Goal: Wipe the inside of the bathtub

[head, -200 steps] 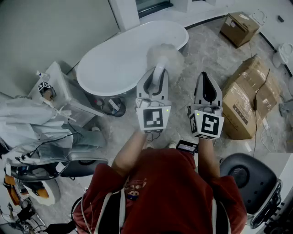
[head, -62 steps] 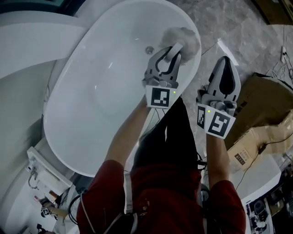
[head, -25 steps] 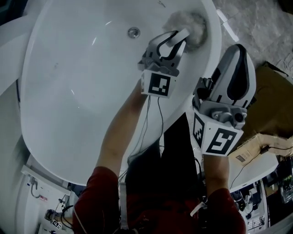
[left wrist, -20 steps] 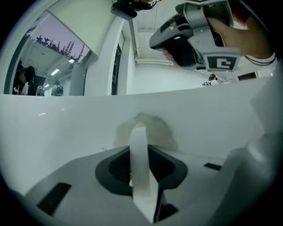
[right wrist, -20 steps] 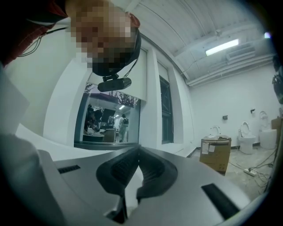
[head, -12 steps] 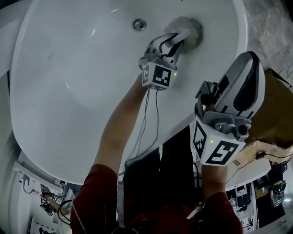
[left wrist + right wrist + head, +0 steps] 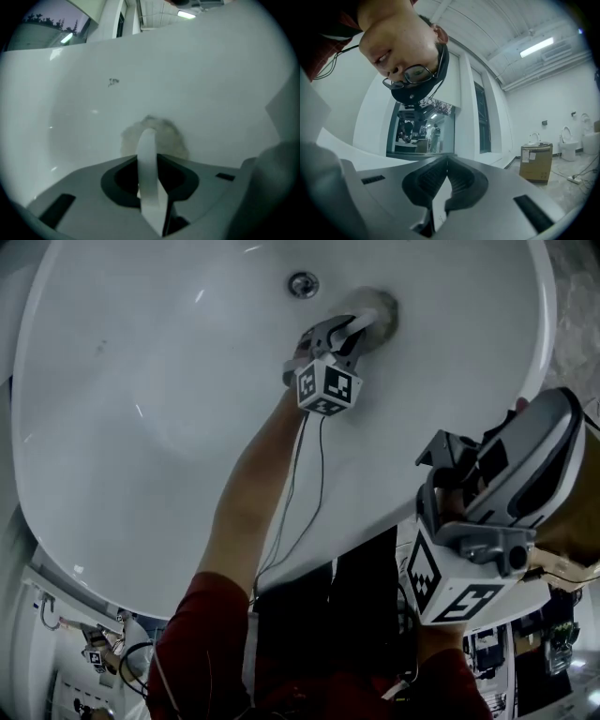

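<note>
here, a person in a red top leaned over a white bathtub [image 7: 122,409], seen from above. the left tongs [image 7: 349,329] were pinching the white handle [image 7: 147,178] of a fluffy grey duster [image 7: 378,307], with the arm reaching deep into the tub. the duster's head was pressed against the curved inner wall, near the round drain [image 7: 302,283] but not touching it. the right tongs [image 7: 444,185] were pressed together with nothing between them. they were held up outside the tub by the near rim and pointed away into the room.

the wiping looked to be under way, with most of the basin not yet covered. to do it well, the pinch on the thin handle would need to be firm, since sideways drag on the wall could twist the handle in the tongs. the head should lie flat against the surface and follow the curve in overlapping strokes, working down toward the drain. a small dark speck [image 7: 114,82] higher on the wall probably deserved its own pass. the idle right tongs were best held clear of the rim.
</note>
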`<state>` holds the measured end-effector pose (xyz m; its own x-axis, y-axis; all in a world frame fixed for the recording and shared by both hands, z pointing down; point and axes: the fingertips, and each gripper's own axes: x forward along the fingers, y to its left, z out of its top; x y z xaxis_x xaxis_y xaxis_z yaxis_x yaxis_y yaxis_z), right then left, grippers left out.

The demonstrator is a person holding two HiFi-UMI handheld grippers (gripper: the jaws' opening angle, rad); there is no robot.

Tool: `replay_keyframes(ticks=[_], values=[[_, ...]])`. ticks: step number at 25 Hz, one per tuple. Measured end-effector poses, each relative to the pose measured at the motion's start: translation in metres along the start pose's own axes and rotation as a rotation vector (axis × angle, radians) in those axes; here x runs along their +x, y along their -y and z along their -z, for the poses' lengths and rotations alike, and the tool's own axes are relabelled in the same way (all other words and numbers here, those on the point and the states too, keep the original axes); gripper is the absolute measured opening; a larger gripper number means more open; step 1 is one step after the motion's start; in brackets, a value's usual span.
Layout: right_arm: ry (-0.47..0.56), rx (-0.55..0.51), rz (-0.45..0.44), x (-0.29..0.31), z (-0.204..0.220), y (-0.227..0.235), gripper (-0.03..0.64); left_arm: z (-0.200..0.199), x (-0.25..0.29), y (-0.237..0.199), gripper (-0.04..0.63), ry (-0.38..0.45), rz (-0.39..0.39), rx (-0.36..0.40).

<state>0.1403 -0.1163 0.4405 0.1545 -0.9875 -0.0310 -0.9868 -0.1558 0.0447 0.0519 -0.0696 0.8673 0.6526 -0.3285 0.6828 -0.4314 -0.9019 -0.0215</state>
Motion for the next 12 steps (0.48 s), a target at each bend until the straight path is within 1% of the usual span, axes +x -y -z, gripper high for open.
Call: replay_keyframes(ticks=[2, 6, 9, 12], values=[[0.003, 0.005, -0.008, 0.002, -0.001, -0.003, 0.012, 0.020, 0.005, 0.001, 0.095, -0.053, 0.022, 0.023], [0.007, -0.003, -0.005, 0.000, -0.001, -0.005, 0.012, 0.025, 0.008, 0.003, 0.095, -0.083, 0.061, 0.058], [0.005, -0.002, -0.009, 0.002, 0.000, -0.008, 0.012, 0.024, 0.009, 0.001, 0.095, -0.099, 0.068, 0.060], [0.008, -0.006, -0.016, 0.005, -0.005, -0.009, 0.012, 0.023, 0.009, 0.000, 0.095, -0.119, 0.061, 0.037]])
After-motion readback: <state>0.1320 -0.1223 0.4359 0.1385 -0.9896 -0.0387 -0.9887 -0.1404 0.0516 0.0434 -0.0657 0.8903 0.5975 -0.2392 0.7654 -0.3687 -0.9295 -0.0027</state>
